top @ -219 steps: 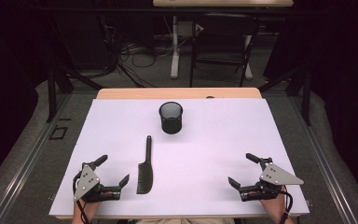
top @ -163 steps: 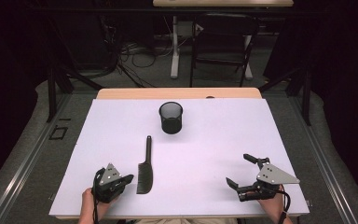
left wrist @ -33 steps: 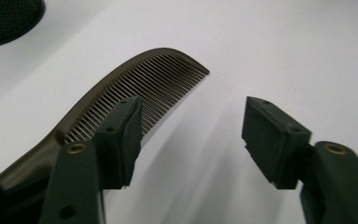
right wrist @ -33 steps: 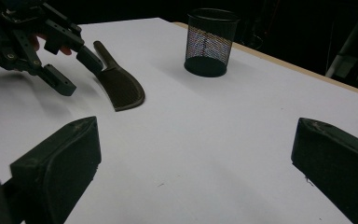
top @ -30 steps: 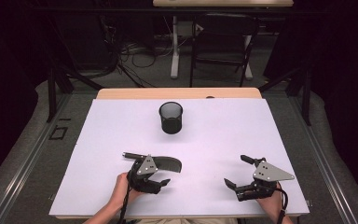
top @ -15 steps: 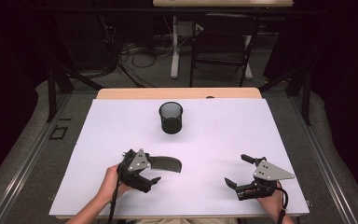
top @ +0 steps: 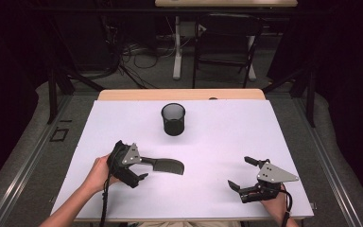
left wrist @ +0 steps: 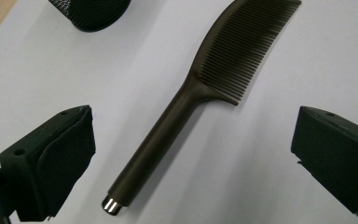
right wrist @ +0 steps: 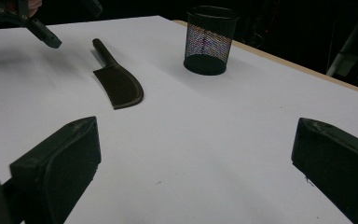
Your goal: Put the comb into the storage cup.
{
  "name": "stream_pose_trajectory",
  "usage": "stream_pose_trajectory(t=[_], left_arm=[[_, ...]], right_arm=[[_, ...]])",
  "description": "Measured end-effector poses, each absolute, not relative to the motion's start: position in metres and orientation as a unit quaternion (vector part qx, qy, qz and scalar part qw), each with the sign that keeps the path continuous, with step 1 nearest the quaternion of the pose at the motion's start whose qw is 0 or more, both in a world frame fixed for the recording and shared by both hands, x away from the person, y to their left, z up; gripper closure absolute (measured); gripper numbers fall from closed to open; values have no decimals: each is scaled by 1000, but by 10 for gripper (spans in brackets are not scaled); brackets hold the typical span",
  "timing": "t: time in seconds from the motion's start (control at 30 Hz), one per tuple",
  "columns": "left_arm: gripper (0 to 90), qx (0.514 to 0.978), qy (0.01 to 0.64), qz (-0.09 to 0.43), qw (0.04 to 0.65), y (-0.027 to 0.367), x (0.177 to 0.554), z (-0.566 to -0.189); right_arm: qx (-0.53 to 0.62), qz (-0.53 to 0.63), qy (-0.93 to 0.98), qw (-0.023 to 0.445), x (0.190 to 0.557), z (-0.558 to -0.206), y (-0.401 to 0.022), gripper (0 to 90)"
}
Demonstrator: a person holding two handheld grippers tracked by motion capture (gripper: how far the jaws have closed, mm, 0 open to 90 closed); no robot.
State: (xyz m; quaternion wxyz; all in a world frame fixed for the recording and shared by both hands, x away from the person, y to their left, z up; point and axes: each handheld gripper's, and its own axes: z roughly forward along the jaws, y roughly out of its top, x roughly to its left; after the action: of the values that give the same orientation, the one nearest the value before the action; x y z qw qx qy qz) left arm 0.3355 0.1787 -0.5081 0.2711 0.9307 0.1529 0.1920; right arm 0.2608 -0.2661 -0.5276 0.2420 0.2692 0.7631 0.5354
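A dark comb (top: 168, 165) lies flat on the white table (top: 217, 142), handle toward my left gripper, toothed head to the right. My left gripper (top: 142, 168) hovers over the handle end. Its jaws have just been opening and stand wide. In the left gripper view the comb (left wrist: 205, 93) lies below and between the open jaws of the left gripper (left wrist: 193, 140), and neither pad touches it. My right gripper (top: 240, 171) rests open near the front right edge with nothing in it. The right gripper view looks past its own jaws (right wrist: 196, 140) at the comb (right wrist: 119, 86).
A black mesh cup (top: 173, 119) stands upright at the middle back of the table, beyond the comb; it is also in the right gripper view (right wrist: 209, 39). A wooden edge (top: 179, 94) borders the far side. Dark floor with cables and chair legs lies behind.
The left gripper has opened off the comb's handle and drawn back to the left and upward. The comb stays lying crosswise. The right gripper has not moved.
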Motion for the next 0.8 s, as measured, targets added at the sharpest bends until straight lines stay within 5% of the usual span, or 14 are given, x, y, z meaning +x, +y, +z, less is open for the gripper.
stream_pose_trajectory(t=[0.8], left_arm=[[0, 968, 50, 194, 151, 165, 373, -503]], right_arm=[[267, 536, 765, 236, 261, -528, -266, 8]])
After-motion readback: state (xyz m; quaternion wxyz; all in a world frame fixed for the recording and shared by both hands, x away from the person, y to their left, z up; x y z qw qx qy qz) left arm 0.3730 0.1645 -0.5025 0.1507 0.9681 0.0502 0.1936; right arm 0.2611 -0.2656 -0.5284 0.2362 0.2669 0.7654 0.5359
